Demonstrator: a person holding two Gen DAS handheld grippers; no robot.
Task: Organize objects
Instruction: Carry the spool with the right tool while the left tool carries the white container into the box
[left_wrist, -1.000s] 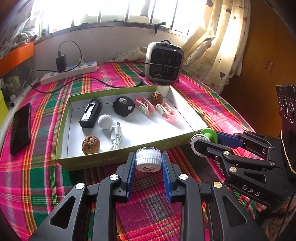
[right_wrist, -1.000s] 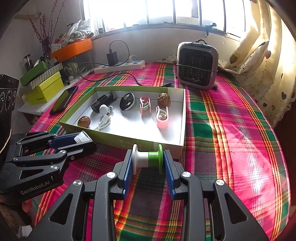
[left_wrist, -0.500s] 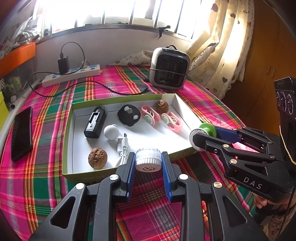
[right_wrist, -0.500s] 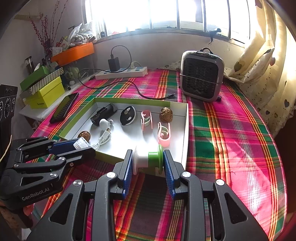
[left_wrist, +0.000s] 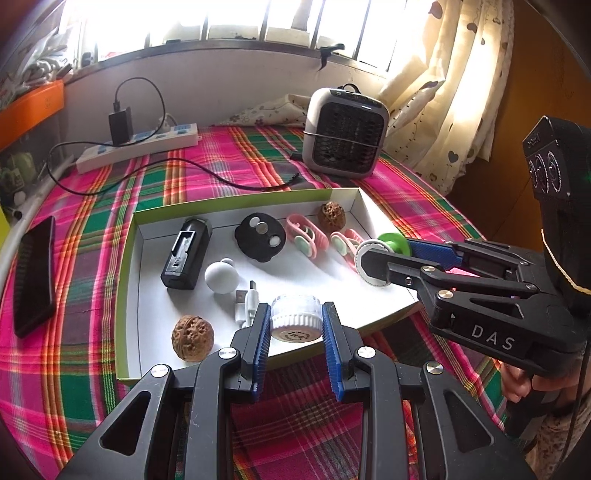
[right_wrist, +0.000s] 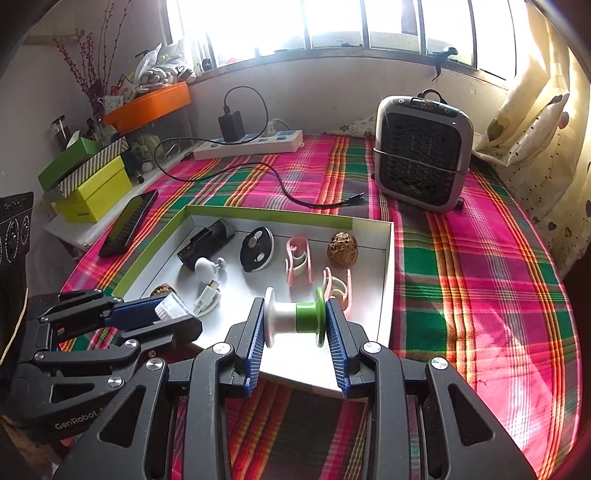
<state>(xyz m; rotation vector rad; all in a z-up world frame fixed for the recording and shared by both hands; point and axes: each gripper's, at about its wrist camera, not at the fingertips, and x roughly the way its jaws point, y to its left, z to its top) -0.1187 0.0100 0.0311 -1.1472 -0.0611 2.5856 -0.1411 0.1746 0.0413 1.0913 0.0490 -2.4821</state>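
My left gripper (left_wrist: 295, 321) is shut on a small white ribbed cap (left_wrist: 295, 322), held over the near edge of the green-sided white tray (left_wrist: 127, 266). My right gripper (right_wrist: 295, 321) is shut on a white and green spool (right_wrist: 295, 321), held above the tray's (right_wrist: 388, 288) near right part. Each gripper shows in the other view: the right one (left_wrist: 384, 254) at the right, the left one (right_wrist: 173, 310) at the left. In the tray lie a black battery charger (left_wrist: 186, 254), a black round case (left_wrist: 260, 236), two pink clips (left_wrist: 306, 236), two walnuts (left_wrist: 192, 338), a white ball (left_wrist: 221, 277) and a white cable (left_wrist: 246, 302).
The tray sits on a plaid cloth (right_wrist: 461, 266). Behind it stand a small grey heater (right_wrist: 423, 151) and a white power strip (right_wrist: 247, 146) with a black charger and cable. A black phone (left_wrist: 33, 273) lies left of the tray. Boxes (right_wrist: 88, 177) crowd the left ledge.
Both grippers have moved forward from before the tray's near wall to over its inside, each still holding its object. The tray looks larger and closer in both views.
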